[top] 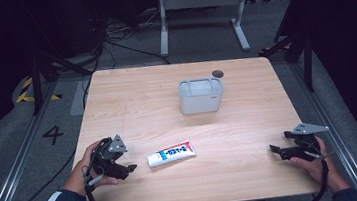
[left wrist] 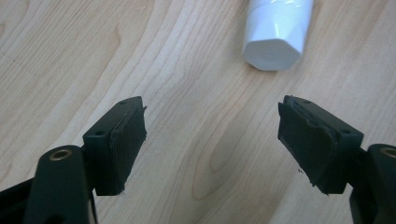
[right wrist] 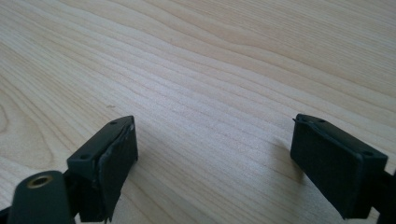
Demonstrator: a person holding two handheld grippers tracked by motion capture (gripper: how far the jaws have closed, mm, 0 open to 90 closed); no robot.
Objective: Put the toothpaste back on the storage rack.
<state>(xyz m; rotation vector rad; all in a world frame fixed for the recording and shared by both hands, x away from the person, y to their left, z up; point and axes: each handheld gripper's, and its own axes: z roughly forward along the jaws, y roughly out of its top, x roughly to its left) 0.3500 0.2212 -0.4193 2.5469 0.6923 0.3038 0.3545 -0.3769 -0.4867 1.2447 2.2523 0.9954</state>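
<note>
A white toothpaste tube (top: pixel 171 153) with blue and red print lies on the wooden table (top: pixel 179 125) near its front, cap end towards the left. My left gripper (top: pixel 129 169) is just left of the tube, held in a hand, jaws apart with nothing between them. In the left gripper view the tube's white cap (left wrist: pixel 272 52) lies beyond and a little right of the open gripper (left wrist: pixel 211 140). My right gripper (top: pixel 273 149) rests at the front right of the table, open; in the right gripper view it (right wrist: pixel 212 163) frames bare wood.
A pale grey rectangular bin (top: pixel 201 95) stands upright at the centre back of the table, with a small dark round spot (top: pixel 218 73) behind it. White table legs (top: pixel 202 12) and cables lie on the floor beyond.
</note>
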